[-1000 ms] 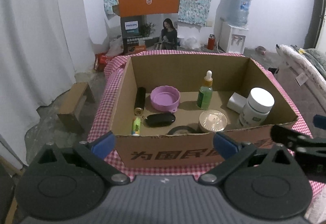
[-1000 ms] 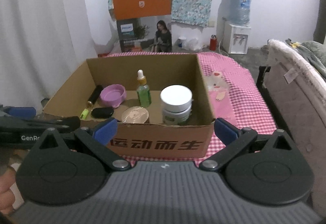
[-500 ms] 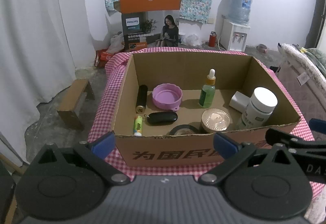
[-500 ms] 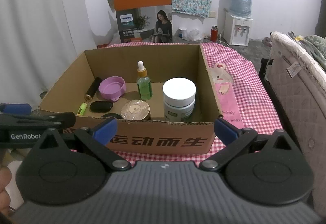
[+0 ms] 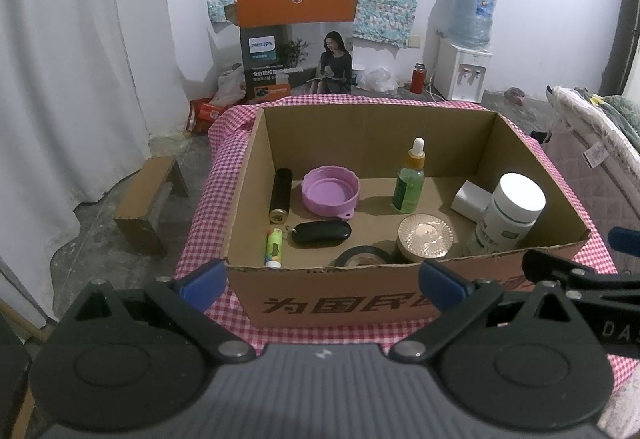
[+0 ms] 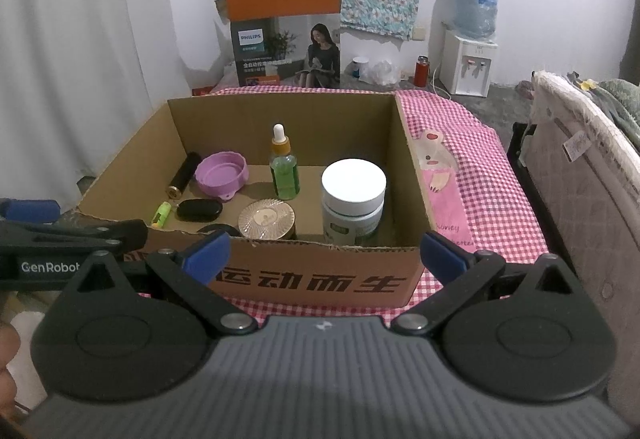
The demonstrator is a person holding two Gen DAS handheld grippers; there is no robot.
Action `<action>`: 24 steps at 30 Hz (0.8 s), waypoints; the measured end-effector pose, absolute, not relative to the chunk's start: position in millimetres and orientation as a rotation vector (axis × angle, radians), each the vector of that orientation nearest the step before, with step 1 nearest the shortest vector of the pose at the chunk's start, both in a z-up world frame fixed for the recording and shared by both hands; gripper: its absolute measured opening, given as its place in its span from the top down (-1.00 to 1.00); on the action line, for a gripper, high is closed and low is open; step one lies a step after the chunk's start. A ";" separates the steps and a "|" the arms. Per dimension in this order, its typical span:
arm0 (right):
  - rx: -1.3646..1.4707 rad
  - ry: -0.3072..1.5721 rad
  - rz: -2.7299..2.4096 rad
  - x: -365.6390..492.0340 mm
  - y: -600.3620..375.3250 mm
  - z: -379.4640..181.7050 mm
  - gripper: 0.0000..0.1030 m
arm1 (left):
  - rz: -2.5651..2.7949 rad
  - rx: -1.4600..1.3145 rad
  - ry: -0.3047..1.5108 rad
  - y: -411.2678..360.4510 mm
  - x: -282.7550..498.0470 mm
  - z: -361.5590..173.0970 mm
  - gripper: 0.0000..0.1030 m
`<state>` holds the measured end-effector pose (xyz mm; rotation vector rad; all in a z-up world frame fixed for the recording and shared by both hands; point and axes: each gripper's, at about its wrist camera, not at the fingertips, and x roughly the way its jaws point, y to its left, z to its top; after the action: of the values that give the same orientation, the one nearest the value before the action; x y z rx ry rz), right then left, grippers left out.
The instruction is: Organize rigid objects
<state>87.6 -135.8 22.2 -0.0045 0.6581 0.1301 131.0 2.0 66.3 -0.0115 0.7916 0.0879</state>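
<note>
Currently, my readout:
Left gripper (image 5: 320,281): jaws released, empty, before the box's near wall.
Right gripper (image 6: 324,253): same.
Cardboard box (image 5: 360,299): on the desk (image 5: 212,175).
White jar (image 5: 506,215): box's near-right corner.

The left tool (image 5: 320,281) is held level, its two blue-tipped fingers (image 5: 198,285) spread wide apart with nothing between them. The right tool (image 6: 325,253) sits in the same pose, blue fingertips (image 6: 442,257) equally wide and empty. Each tool shows in the other's view: the right one's black finger reaches in beside the left tool's right finger, and the left one's beside the right tool's left finger. Part of a hand (image 6: 7,355) shows at the right tool's lower left.
</note>
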 end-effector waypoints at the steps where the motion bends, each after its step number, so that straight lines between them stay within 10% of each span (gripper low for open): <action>1: -0.004 0.659 0.130 87.5 -135.4 22.4 -0.97 | 0.088 -0.013 0.792 2.2 131.1 66.6 -0.99; 24: -0.011 0.656 0.132 86.2 -134.4 24.4 -0.97 | 0.092 -0.015 0.790 4.3 130.7 68.5 -0.99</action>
<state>86.2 -134.4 24.4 -0.0107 0.6559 0.1316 130.7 4.3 68.5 -0.0154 0.7902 0.0920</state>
